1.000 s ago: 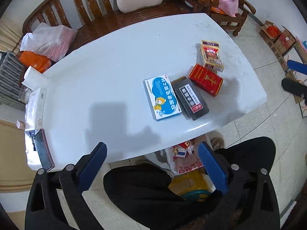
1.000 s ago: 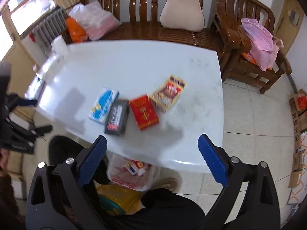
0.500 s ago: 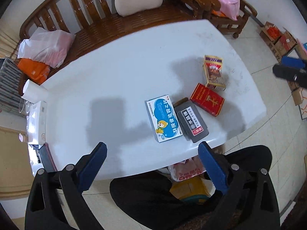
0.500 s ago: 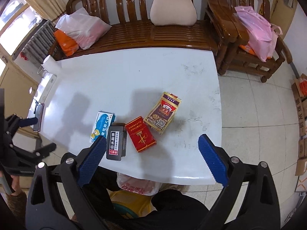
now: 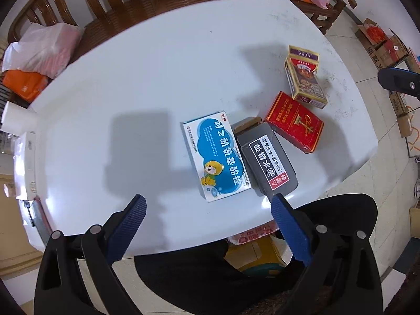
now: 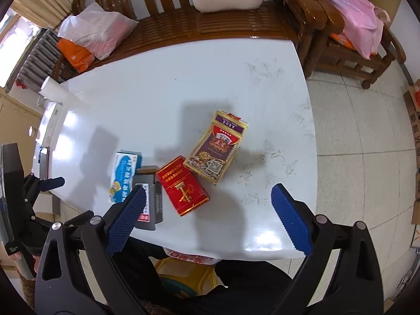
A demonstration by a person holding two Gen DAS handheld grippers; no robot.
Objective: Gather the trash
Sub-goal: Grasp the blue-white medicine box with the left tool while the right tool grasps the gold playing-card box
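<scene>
While the white glossy tabletop [image 5: 131,84] fills the left wrist view, four flat cartons lie grouped toward its near right part.
Left tongs [image 5: 208,227]: released, blue ribbed pads wide apart, hovering over the near table edge and holding nothing.
Blue-and-white medicine carton with a cartoon bear [image 5: 215,155]: flat, just ahead of the pads.
Grey carton with a black label and an open end flap [image 5: 265,158]: lying right beside the blue one, side to side.
Red carton with gold lettering [image 5: 294,122]: next along to the right, near the grey one.
Purple-and-gold patterned carton [image 5: 304,80]: farthest of the four, its near end by the red one.
Right wrist view, right tongs [image 6: 208,216]: released, empty, above the near table edge.
Red carton [image 6: 183,185]: between the spread pads, slightly left.
Purple-and-gold carton [image 6: 216,147]: beyond it, corner close to the red one.
Grey carton [image 6: 151,199]: partly hidden behind the left pad.
Blue-and-white carton [image 6: 123,170]: farthest left.
Wooden slatted bench [image 6: 168,23]: behind the table.
</scene>
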